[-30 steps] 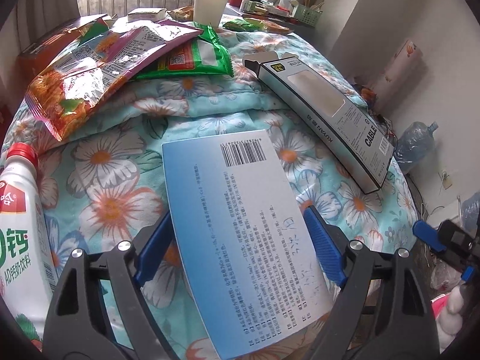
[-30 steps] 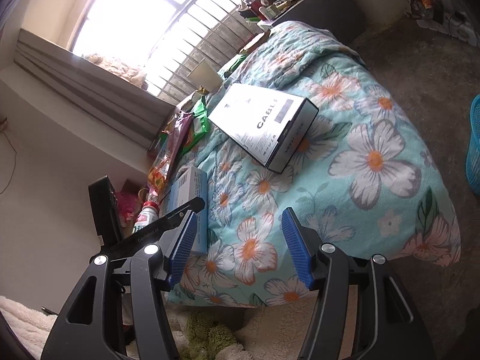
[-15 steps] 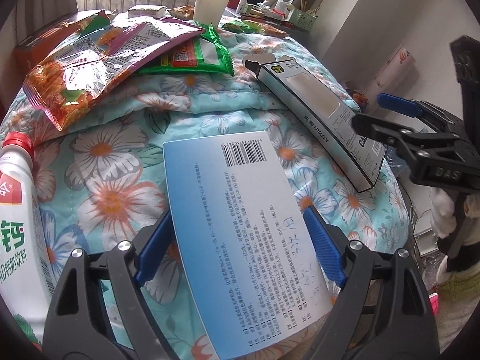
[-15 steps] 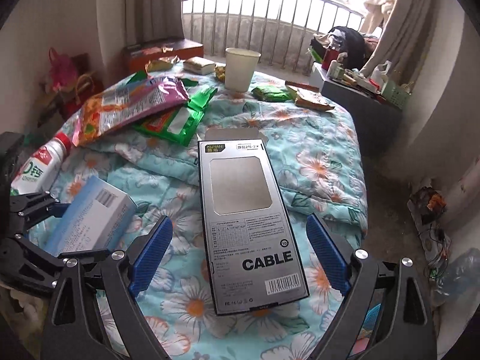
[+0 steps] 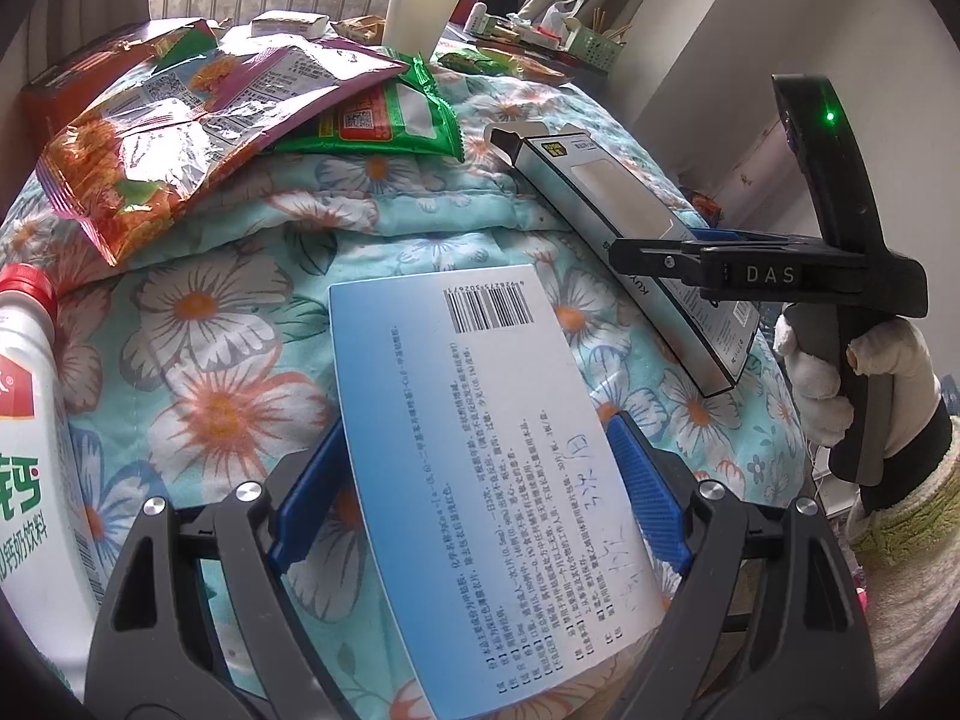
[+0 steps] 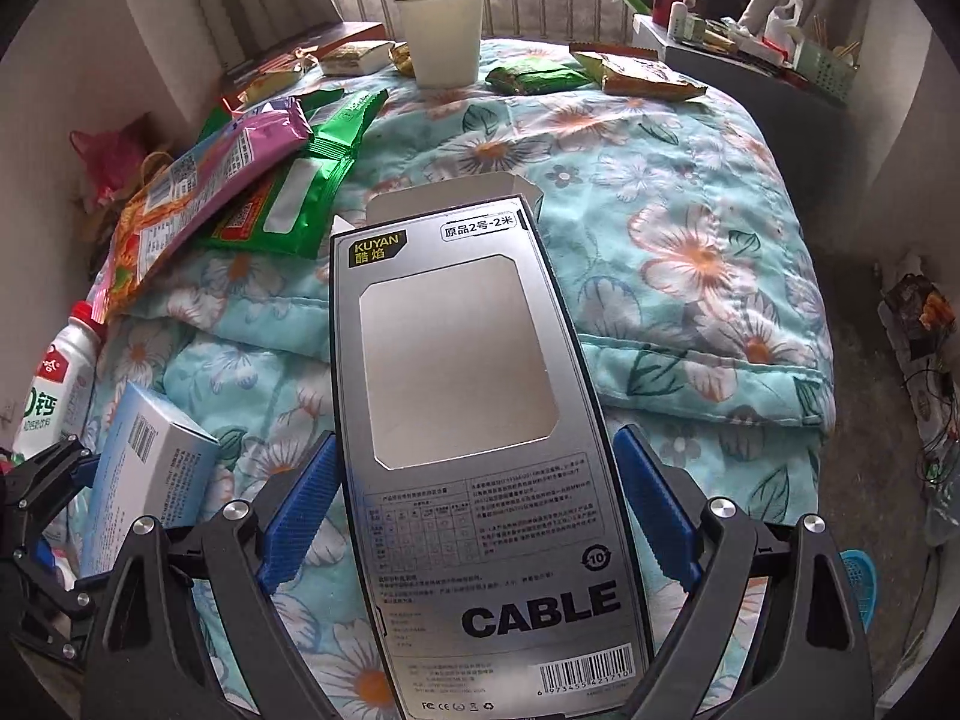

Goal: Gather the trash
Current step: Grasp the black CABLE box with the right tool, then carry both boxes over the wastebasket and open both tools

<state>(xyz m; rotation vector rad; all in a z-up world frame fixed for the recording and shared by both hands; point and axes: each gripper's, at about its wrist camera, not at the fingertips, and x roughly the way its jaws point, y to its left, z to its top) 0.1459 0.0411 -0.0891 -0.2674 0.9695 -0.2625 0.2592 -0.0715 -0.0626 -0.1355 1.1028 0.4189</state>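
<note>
Cable box (image 6: 480, 450) btwn open right claw (image 6: 474, 516) pads.

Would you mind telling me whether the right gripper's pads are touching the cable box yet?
Apart. In the right wrist view the cable box lies between the right gripper pads, with floral bedding visible in a gap on each side.

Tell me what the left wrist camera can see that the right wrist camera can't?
Only the left wrist view shows the gloved hand gripping the right gripper's handle, with a green light on top. Only the right wrist view shows the word CABLE on the cable box and a blue basket on the floor. Both show the blue box, the milk bottle, the snack bags, the paper cup and the flowery blanket.
</note>
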